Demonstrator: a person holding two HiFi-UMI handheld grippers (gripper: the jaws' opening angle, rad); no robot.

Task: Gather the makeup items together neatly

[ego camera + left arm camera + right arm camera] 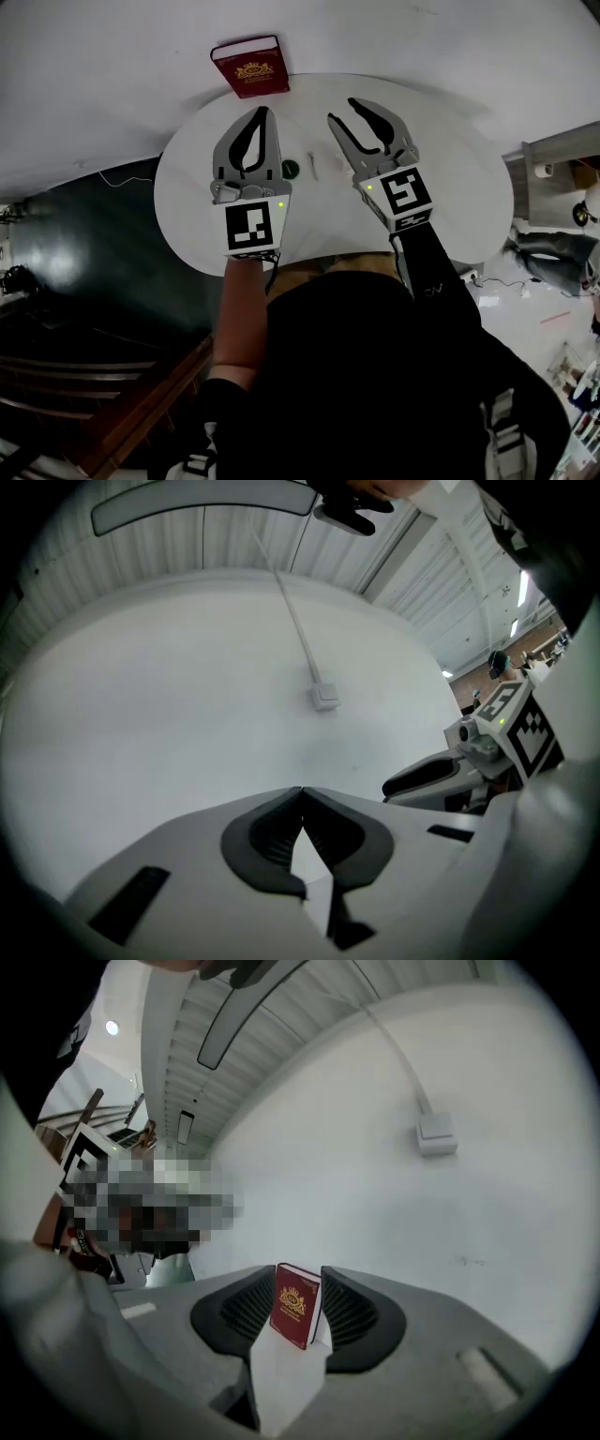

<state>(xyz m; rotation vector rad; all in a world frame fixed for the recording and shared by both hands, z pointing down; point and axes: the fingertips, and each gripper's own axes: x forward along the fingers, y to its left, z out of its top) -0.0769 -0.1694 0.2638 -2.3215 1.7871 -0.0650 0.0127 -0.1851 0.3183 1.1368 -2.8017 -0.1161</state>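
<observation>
**Surface** point(450, 178): round, white, set against a pale wall. It carries three small things, all in its far half.

**Red case** point(251, 67): flat, with a gold emblem on its face. It stands at the far edge of the surface and appears to lean on the wall. It is well apart from the other two items, so it is probably the piece that most needs bringing in.

**Dark round item** point(290, 170): small, perhaps a cap or pot, too small to tell which. It lies near the middle of the surface, between the two tools.

**Pale thin stick** point(314, 168): lies just beside the round item, not touching it. These two already form the start of a cluster.

**Left claw** point(263, 111): tips pressed together with nothing between them. It is held above the surface to the left of the small pair, and looks parked rather than working.

**Right claw** point(339, 109): jaws spread wide and empty. Its own view frames the red case in the gap, but the case is some way off and neither pad touches it. The aim suggests a line-up for fetching the case.

**Progress**: judged early, with nothing gripped and the case apart from the pair.

**Handling note**: an upright case could tip if it is nudged before the jaws close on its sides.
</observation>
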